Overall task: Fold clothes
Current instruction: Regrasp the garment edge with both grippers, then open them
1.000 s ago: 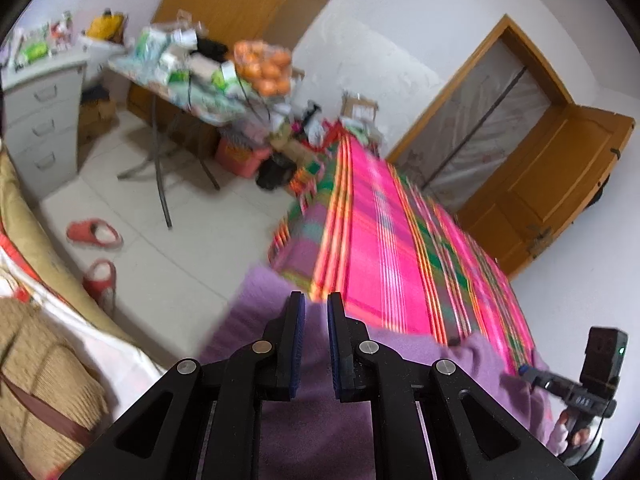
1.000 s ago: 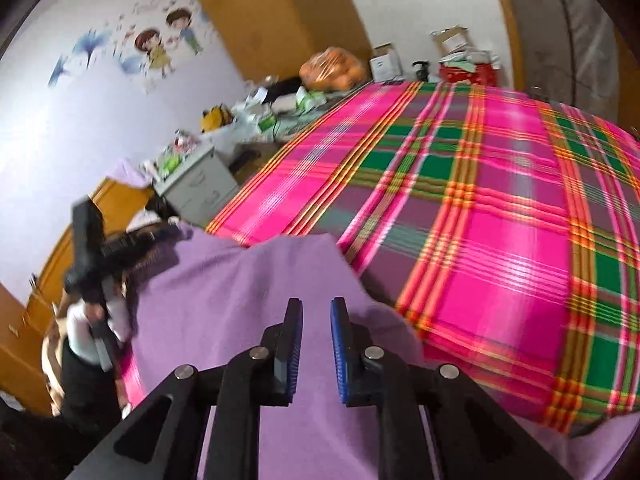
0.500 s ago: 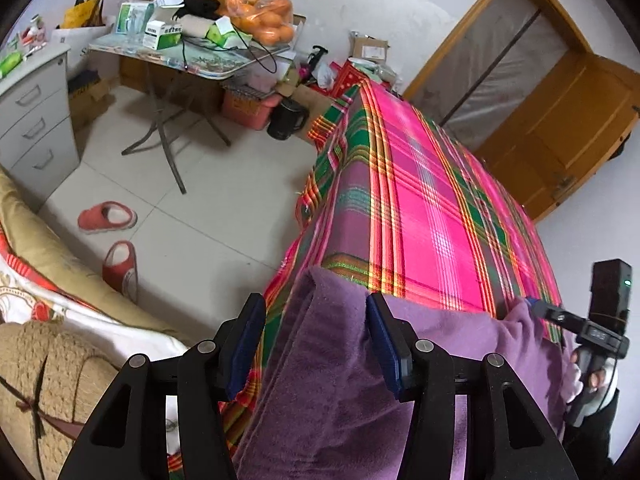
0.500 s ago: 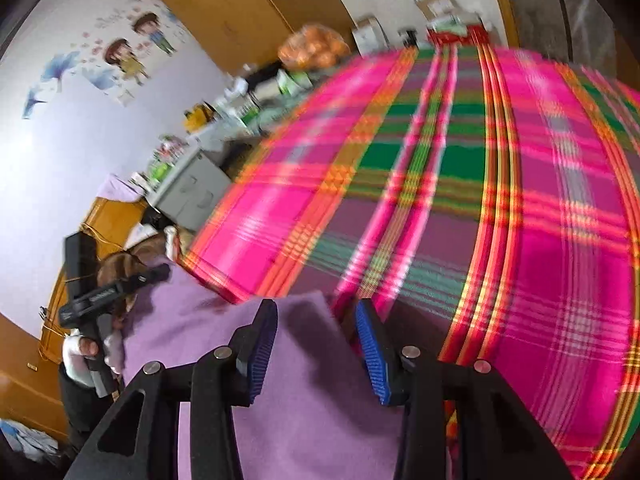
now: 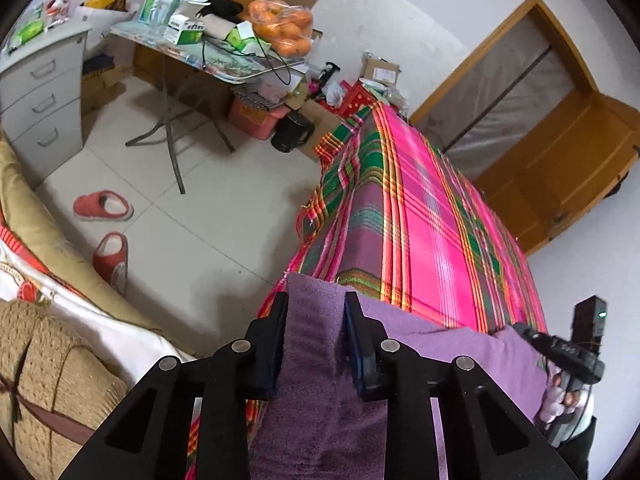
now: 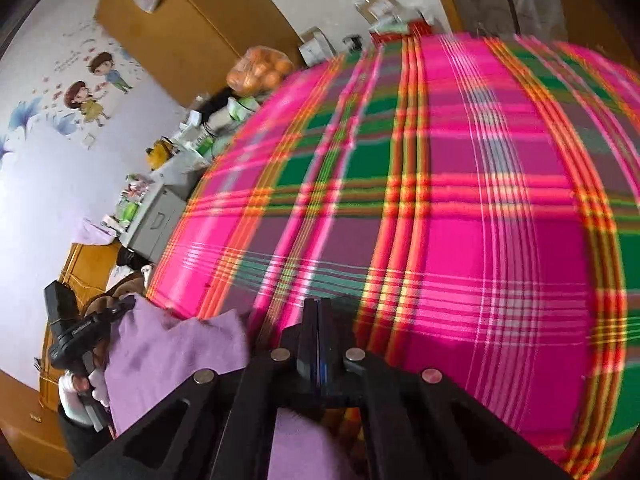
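Note:
A purple fleece garment (image 5: 424, 344) lies at the near edge of a bed with a pink, green and orange plaid cover (image 5: 432, 224). My left gripper (image 5: 316, 304) is open, its jaws either side of a raised fold of the purple cloth at the bed's left corner. In the right wrist view the garment (image 6: 168, 352) lies to the lower left and under the tool. My right gripper (image 6: 318, 308) is shut above the plaid cover (image 6: 460, 200); I cannot see cloth between its pads. The other gripper shows at the frame edge in each view.
Left of the bed is tiled floor (image 5: 192, 220) with two red slippers (image 5: 104, 208). A folding table (image 5: 224, 60) carries boxes and a bag of oranges. A grey drawer cabinet (image 5: 40, 92) stands at the far left. Wooden doors (image 5: 560, 168) are beyond the bed.
Both grippers opened and let the purple cloth go. The left stays open around a fold at the bed corner. The right closed again and moved out over the plaid cover.

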Available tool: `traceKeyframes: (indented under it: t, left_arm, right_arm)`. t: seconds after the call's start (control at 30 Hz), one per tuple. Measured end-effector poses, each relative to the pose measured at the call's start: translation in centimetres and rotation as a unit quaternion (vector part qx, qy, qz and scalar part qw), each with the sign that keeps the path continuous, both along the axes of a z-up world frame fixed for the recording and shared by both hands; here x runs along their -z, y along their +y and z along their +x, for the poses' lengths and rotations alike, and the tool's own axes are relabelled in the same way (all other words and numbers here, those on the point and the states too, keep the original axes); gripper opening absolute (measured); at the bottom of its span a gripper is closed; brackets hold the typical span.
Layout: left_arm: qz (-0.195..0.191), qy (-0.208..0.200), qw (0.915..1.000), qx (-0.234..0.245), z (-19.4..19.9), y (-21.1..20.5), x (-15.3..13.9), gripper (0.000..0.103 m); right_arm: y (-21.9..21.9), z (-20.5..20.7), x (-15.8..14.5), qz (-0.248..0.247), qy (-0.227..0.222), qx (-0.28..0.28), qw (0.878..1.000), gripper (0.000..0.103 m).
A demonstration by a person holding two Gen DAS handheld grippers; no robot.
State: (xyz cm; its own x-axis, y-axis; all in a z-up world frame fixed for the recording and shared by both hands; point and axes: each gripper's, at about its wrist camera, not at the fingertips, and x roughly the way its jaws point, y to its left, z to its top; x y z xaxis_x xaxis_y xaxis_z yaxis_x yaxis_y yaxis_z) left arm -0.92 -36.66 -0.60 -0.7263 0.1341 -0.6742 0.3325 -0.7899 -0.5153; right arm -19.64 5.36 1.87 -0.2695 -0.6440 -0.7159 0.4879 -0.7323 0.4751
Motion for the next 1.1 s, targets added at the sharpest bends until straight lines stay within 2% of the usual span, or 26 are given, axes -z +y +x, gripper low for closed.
traceKeyframes:
  t: [0.1,0.13,0.17,0.27,0.37,0.47,0.53,0.6,0.73,0.8,0.87,0.93,1.03,1.1]
  left_arm:
    - [0.012,0.013,0.9998,-0.006,0.8,-0.1,-0.6,0.031]
    - [0.017,0.022,0.9995,-0.013,1.3,-0.2,-0.9,0.031]
    - [0.013,0.037,0.999,-0.021,2.2,-0.2,-1.6,0.031]
    - [-0.01,0.08,0.996,-0.038,4.7,0.4,-3.9,0.031]
    - [-0.028,0.104,0.9942,-0.005,5.9,2.7,-5.2,0.031]
    - [-0.057,0.079,0.9943,0.042,5.1,5.3,-4.3,0.031]
    - [-0.07,0.051,0.9955,0.037,4.7,5.5,-3.0,0.031]
    - [-0.079,0.029,0.9959,0.032,4.3,5.6,-1.9,0.026]
    - [-0.066,0.038,0.9968,0.025,4.6,5.1,-1.8,0.022]
    - [-0.069,0.039,0.9967,0.017,4.8,5.1,-1.7,0.022]
    - [-0.077,0.045,0.9959,0.014,5.7,5.6,-1.9,0.022]
    - [-0.086,0.054,0.9947,0.013,6.9,6.3,-2.0,0.023]
    - [-0.1,0.05,0.9936,0.012,8.7,6.6,-1.6,0.023]
    - [-0.103,0.053,0.9931,0.012,10.0,6.4,-1.4,0.023]
  right_arm:
    - [-0.6,2.7,-1.8,-0.016,0.023,-0.042,0.999,0.003]
    - [-0.9,3.6,-2.3,-0.019,0.029,-0.057,0.998,0.006]
    - [-1.3,4.5,-2.7,-0.02,0.031,-0.07,0.997,0.01]
    - [-2.6,7.0,-3.1,-0.011,0.039,-0.11,0.993,0.012]
    - [-3.6,7.5,-2.2,0.005,0.033,-0.119,0.992,0.012]
    - [-3.3,6.6,-0.5,0.022,0.019,-0.094,0.995,0.011]
    - [-2.1,5.7,0.5,0.028,0.012,-0.067,0.997,0.0]
    - [-0.8,5.5,0.7,0.006,-0.008,-0.045,0.999,0.0]
    - [2.8,5.7,0.5,0.014,0.007,-0.002,1.0,0.0]
    - [3.2,6.6,-0.3,0.031,0.022,0.01,0.999,0.0]
    - [3.2,9.2,-1.7,0.018,0.04,-0.012,0.999,0.016]
    - [2.5,11.9,-2.6,-0.008,0.043,-0.058,0.997,0.017]
    - [0.7,15.3,-2.5,-0.01,0.042,-0.12,0.992,0.018]
    - [0.4,16.3,-1.4,0.01,0.039,-0.138,0.99,0.018]
